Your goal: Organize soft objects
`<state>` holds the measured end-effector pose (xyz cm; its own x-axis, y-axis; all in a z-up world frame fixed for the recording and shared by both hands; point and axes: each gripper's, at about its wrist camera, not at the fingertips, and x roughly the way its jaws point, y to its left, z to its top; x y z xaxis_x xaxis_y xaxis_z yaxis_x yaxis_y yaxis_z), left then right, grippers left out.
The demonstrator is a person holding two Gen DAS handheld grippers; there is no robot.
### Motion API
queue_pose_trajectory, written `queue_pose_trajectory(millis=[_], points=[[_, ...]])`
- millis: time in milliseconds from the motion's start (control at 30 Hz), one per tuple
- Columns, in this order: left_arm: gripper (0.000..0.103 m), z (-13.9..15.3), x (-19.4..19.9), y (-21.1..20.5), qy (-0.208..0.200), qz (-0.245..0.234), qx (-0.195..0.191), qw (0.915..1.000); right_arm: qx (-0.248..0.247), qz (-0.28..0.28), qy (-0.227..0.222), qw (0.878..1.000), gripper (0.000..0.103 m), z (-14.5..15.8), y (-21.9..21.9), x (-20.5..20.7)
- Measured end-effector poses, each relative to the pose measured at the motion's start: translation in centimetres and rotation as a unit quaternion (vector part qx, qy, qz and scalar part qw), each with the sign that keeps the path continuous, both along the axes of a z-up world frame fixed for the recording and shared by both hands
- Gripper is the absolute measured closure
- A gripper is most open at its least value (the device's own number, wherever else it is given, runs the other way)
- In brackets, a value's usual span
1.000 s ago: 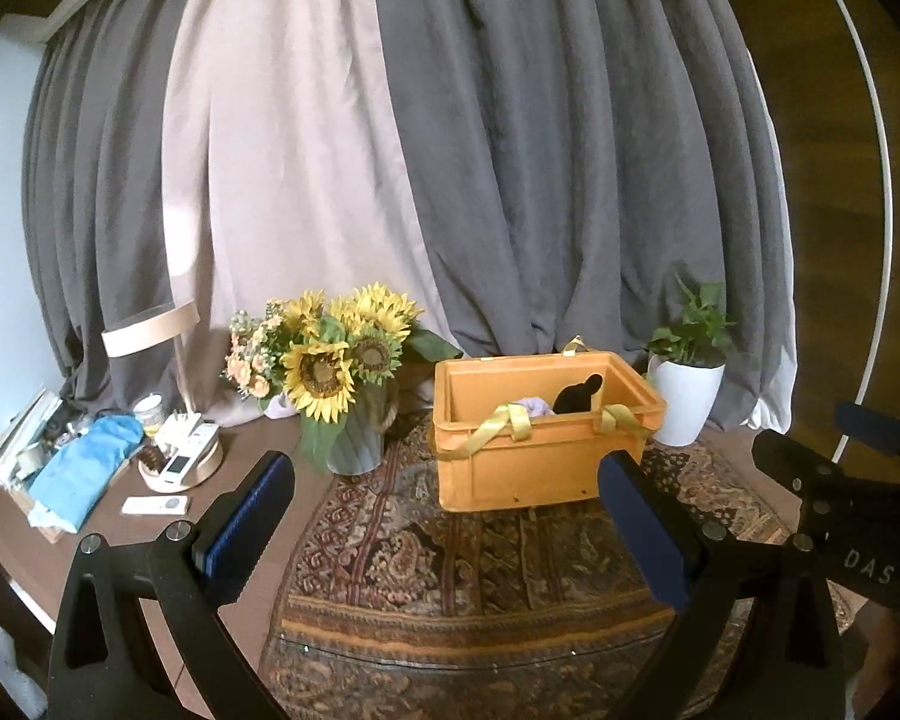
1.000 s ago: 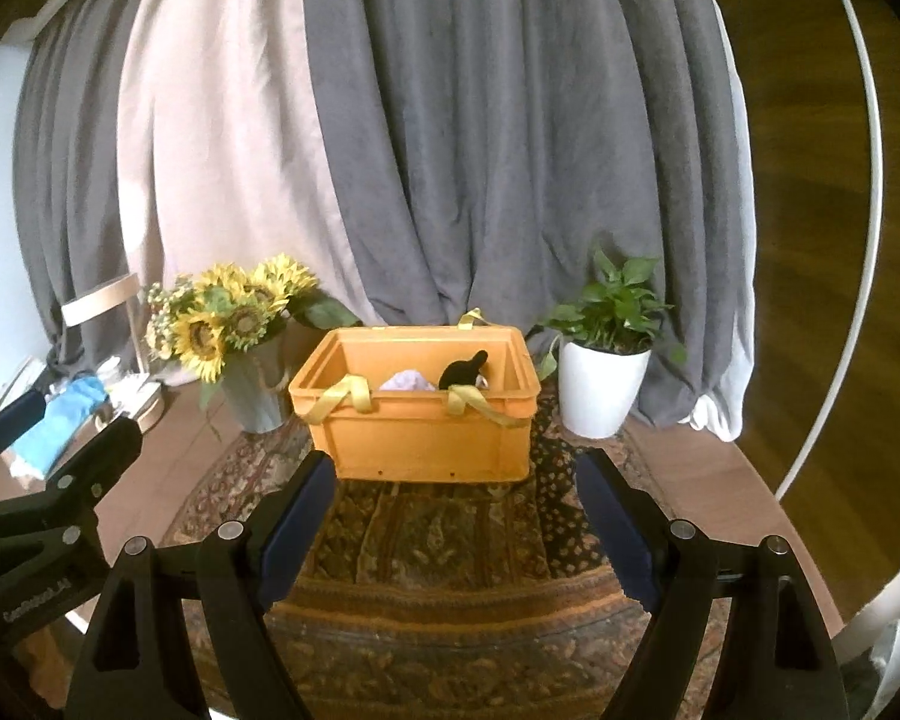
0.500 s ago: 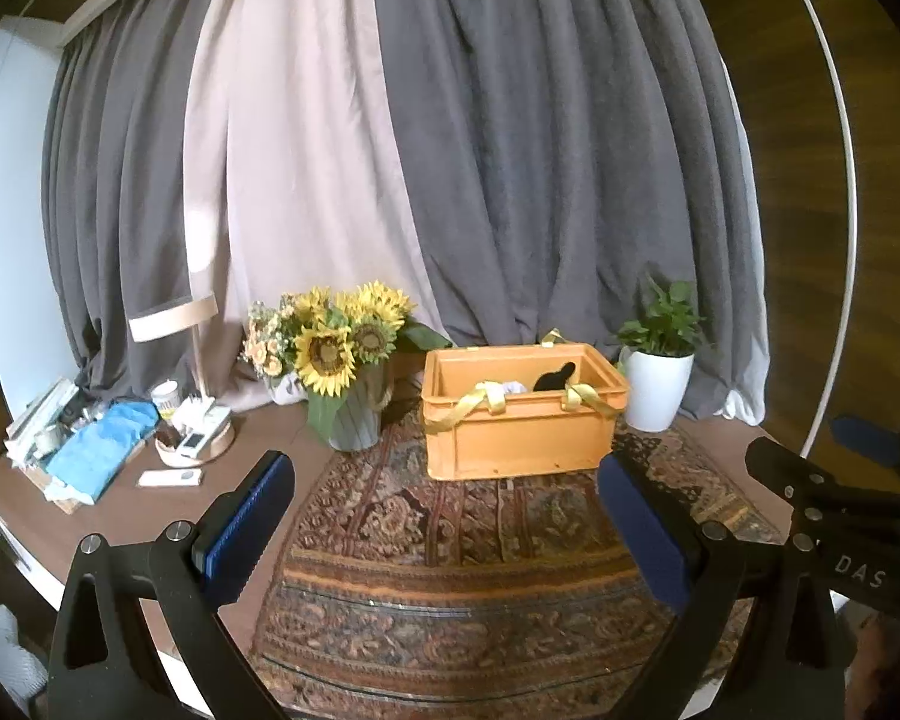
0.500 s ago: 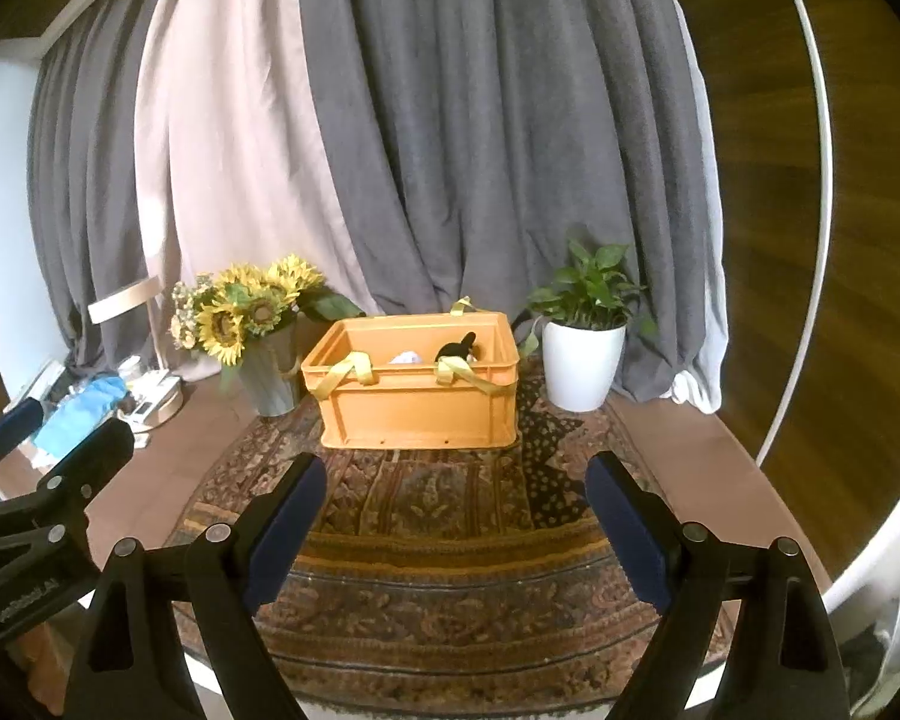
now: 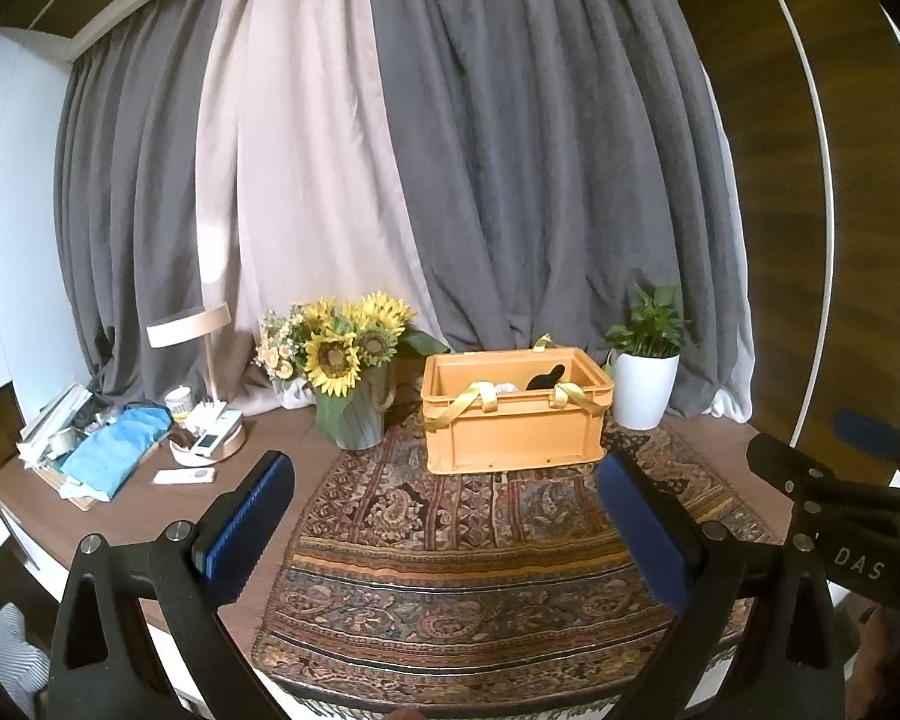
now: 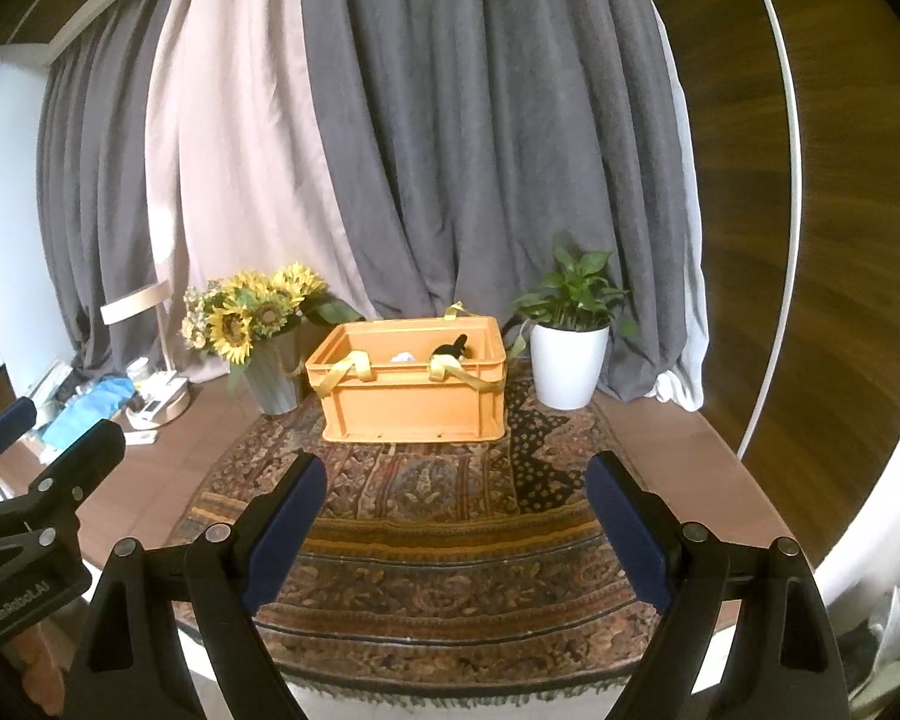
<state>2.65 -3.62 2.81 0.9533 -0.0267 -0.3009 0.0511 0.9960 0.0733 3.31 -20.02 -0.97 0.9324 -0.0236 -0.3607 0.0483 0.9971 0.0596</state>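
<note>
An orange crate (image 5: 513, 426) (image 6: 414, 408) with yellow straps stands at the far side of a patterned rug (image 5: 480, 540). Inside it lie a black soft item (image 5: 546, 377) (image 6: 450, 349) and a white soft item (image 5: 504, 387) (image 6: 403, 356), both mostly hidden by the crate walls. My left gripper (image 5: 444, 480) is open and empty, well short of the crate. My right gripper (image 6: 456, 474) is likewise open wide with nothing between its blue pads (image 6: 624, 528). Each gripper shows at the edge of the other's view.
A vase of sunflowers (image 5: 348, 372) stands left of the crate and a white potted plant (image 5: 645, 384) to its right. A lamp (image 5: 192, 324), a blue cloth (image 5: 117, 450) and a remote (image 5: 185, 476) lie at the table's left. Curtains hang behind.
Both grippers have drawn back from the crate, which now looks smaller and farther away. More of the rug and the table's front edge show. The right jaws stand slightly wider.
</note>
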Motion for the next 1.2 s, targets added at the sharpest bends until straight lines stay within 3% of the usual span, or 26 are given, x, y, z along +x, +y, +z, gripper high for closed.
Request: queue_pose_trajectory(millis=[1200], points=[[0.000, 0.7, -1.7, -1.6, -0.012, -0.019, 0.004, 0.9997, 0.012, -0.006, -0.002, 1.000, 0.014, 0.5, -1.6, -1.7]])
